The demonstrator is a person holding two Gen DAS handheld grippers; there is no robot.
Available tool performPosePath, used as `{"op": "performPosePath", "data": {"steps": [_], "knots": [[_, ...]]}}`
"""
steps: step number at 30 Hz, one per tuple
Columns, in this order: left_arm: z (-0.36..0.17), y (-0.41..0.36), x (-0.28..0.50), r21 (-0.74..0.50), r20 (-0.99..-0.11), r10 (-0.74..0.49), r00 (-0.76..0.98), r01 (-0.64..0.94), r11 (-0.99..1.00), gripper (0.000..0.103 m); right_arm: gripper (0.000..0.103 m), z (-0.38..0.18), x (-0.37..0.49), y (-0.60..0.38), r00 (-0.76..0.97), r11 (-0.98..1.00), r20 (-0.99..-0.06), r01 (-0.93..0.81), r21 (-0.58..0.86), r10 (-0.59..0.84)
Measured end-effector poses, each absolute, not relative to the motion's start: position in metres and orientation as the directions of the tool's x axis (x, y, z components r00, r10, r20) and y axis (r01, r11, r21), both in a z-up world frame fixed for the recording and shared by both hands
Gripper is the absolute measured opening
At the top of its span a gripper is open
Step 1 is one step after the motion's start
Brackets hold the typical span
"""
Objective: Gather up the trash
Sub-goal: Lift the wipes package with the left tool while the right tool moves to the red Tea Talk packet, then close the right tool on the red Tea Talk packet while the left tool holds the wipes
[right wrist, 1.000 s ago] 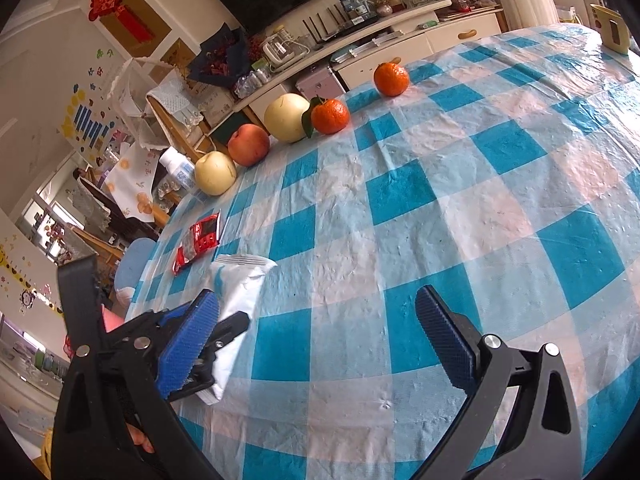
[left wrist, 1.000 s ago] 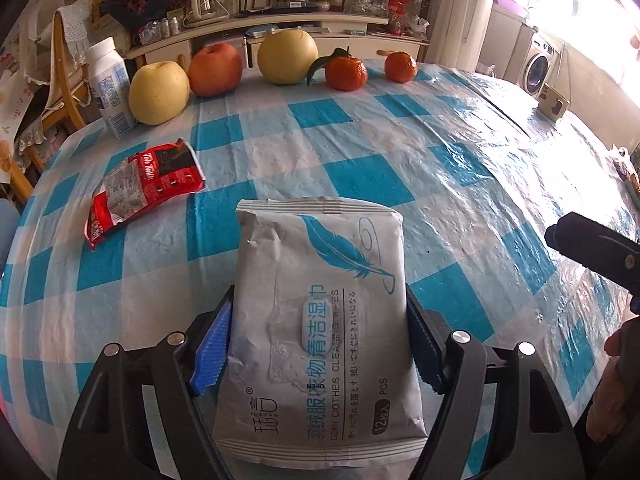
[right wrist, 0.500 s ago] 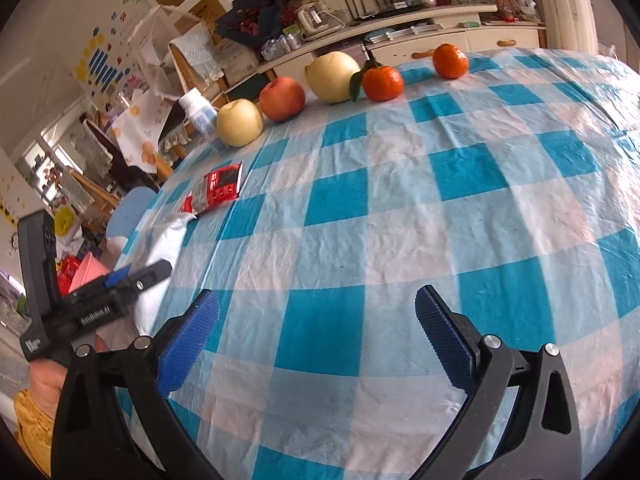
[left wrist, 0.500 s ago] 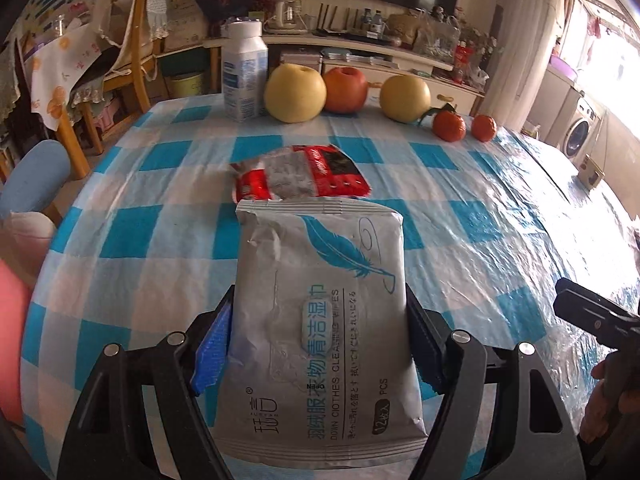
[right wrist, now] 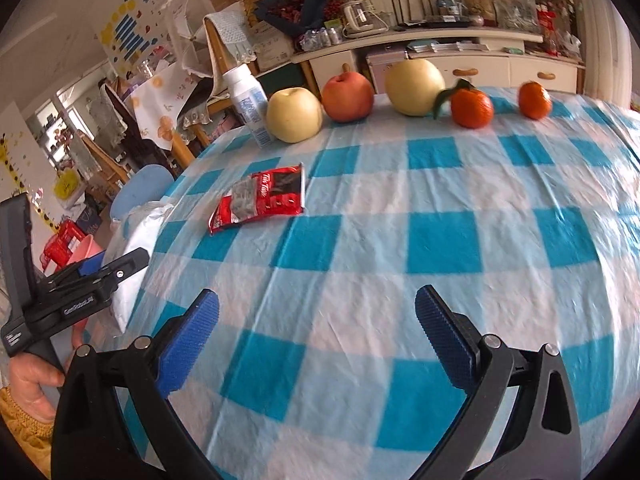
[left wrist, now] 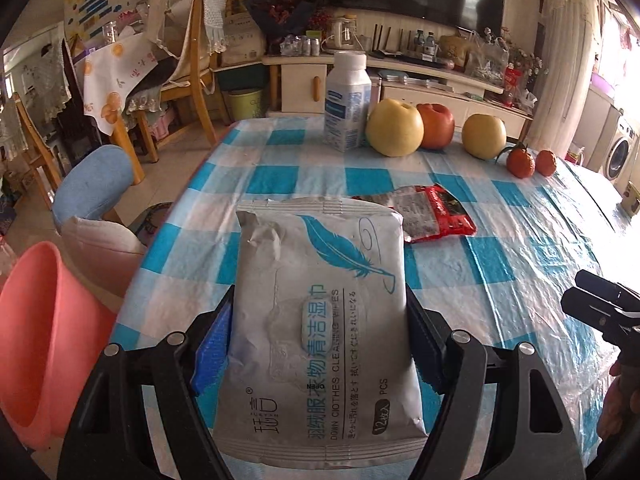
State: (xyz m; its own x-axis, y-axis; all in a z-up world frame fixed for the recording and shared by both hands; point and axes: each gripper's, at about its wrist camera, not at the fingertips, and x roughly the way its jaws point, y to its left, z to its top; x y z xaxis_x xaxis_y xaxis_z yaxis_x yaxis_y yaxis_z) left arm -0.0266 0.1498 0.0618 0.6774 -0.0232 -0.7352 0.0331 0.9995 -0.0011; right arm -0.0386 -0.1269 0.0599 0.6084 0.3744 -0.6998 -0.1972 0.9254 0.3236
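My left gripper (left wrist: pixel 318 344) is shut on a white wet-wipes pack (left wrist: pixel 320 320) with a blue feather print, held above the left edge of the checked table (left wrist: pixel 500 280). In the right wrist view the same pack (right wrist: pixel 134 256) hangs off the table's left side in the left gripper (right wrist: pixel 102 276). A red snack wrapper (left wrist: pixel 432 214) lies flat on the cloth just beyond the pack; the same red wrapper (right wrist: pixel 262 198) shows left of centre. My right gripper (right wrist: pixel 316 340) stands open over the near part of the cloth, nothing between its blue pads.
A pink bin (left wrist: pixel 36 336) stands on the floor left of the table. At the far edge sit a white bottle (left wrist: pixel 346 104), a yellow pear (left wrist: pixel 394 128), a red apple (left wrist: pixel 436 124), another pear (left wrist: pixel 484 136) and two tangerines (left wrist: pixel 520 162). Chairs (left wrist: pixel 92 188) crowd the left.
The left gripper has swung left with the wipes pack, bringing the table's left edge and the pink bin into view. The right gripper has turned left too, toward the red wrapper.
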Motion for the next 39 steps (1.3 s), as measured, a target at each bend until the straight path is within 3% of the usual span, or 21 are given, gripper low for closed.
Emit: {"op": "performPosePath", "data": {"steps": [12, 39], "knots": [[0.07, 0.183, -0.024, 0.05, -0.712, 0.058, 0.7, -0.032, 0.998, 0.076, 0.099, 0.062, 0.031, -0.054, 0.605, 0.938, -0.725, -0.293, 0.183, 0.33], [0.072, 0.213, -0.029, -0.024, -0.718, 0.036, 0.695, -0.077, 0.997, 0.076, 0.1, 0.03, 0.111, 0.021, 0.547, 0.947, -0.816, -0.32, 0.002, 0.187]]}}
